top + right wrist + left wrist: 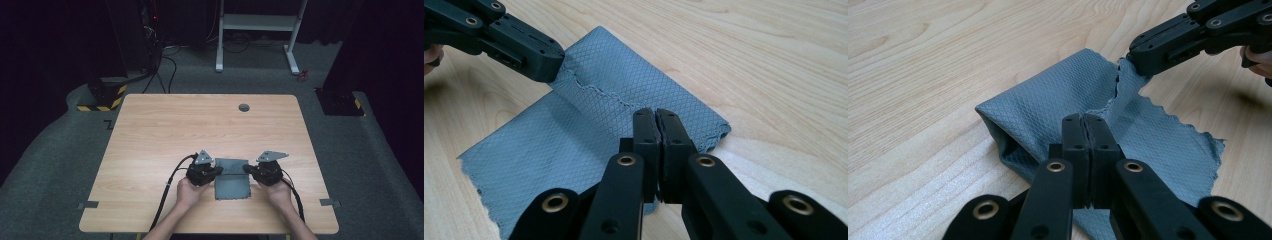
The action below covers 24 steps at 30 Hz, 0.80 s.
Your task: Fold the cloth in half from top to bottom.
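At the near middle of the bench (150, 130), both grippers, left (218, 171) and right (248, 170), clench the grey cloth's (232, 186) folded-over edge; uneven pulling could slip one corner free, skewing the fold.

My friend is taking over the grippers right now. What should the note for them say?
Left gripper: shut on the grey cloth, pinching its folded-over edge.
Right gripper: shut on the same edge, at the other end.
The cloth lies near the front of the wooden table. Its far part is lifted and folded toward the person; the near part lies flat.
Done: the fold is begun.
Left, probably: lay the held edge down on the near part and let go.
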Motion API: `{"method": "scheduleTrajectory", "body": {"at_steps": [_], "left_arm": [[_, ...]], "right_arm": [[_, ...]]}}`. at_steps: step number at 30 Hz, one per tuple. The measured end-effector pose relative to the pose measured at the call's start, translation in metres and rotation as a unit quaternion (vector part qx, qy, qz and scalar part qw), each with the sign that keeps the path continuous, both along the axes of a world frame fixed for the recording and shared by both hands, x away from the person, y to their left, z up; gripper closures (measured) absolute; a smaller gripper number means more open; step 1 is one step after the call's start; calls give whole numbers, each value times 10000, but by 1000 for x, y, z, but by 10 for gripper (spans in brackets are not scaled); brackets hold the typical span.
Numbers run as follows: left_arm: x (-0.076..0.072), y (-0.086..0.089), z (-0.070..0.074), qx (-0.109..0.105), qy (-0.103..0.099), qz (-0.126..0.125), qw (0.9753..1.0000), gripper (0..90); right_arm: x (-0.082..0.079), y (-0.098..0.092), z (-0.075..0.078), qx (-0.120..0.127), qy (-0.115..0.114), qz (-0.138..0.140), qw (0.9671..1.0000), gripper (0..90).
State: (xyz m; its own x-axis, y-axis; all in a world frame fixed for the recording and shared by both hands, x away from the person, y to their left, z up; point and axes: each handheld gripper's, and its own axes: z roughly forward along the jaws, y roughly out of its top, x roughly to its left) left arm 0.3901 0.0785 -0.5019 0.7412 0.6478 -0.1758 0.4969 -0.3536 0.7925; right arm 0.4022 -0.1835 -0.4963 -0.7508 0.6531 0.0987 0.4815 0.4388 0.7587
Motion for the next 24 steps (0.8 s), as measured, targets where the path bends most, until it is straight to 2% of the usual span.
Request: {"method": "scheduleTrajectory", "body": {"at_steps": [8,18,24], "left_arm": [[-4,-2,-3,7,18,-57,10000,889],[-16,0,-7,-64,24,-79,9999,888],[-22,1,-11,-63,47,-106,9999,888]], "right_arm": [[-6,-3,0,28,-15,31,10000,885],[-17,-5,-3,37,-22,147,9999,884],[-24,-4,-9,25,-8,190,9998,884]]}}
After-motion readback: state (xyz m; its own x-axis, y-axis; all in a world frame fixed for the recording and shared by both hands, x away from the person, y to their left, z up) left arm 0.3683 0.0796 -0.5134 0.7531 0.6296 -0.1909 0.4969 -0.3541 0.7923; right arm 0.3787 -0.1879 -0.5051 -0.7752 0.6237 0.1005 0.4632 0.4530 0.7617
